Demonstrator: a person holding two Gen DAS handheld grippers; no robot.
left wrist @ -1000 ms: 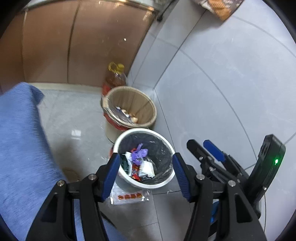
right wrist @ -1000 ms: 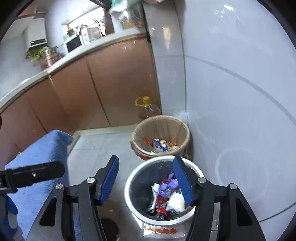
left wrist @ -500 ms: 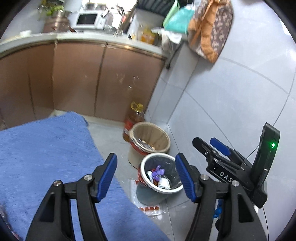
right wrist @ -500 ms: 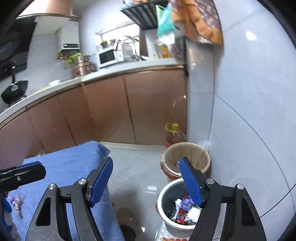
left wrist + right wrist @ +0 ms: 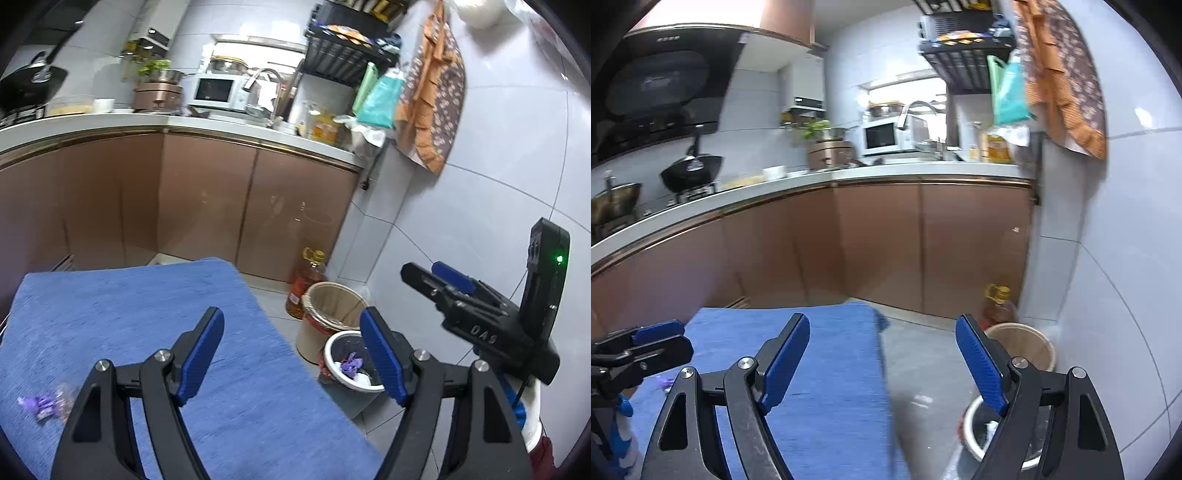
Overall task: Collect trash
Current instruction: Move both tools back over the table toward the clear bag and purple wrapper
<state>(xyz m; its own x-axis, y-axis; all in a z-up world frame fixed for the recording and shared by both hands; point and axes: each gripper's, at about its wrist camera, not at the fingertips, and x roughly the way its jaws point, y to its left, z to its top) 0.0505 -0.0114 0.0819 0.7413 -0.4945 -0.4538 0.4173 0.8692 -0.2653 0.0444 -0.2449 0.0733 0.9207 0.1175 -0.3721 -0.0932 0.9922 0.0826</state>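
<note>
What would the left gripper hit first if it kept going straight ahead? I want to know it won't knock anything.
Probably the blue cloth: the left gripper, jaws opening and empty, points slightly down over it. Depth is unclear; beyond stand the brown cabinets.

the blue cloth (image 5: 155,317) is mostly bare, with only a small purple wrapper (image 5: 40,404) near its left edge. past its right edge, the white bin (image 5: 349,369) and the tan basket (image 5: 332,310) stand touching, close to the wall.
</note>
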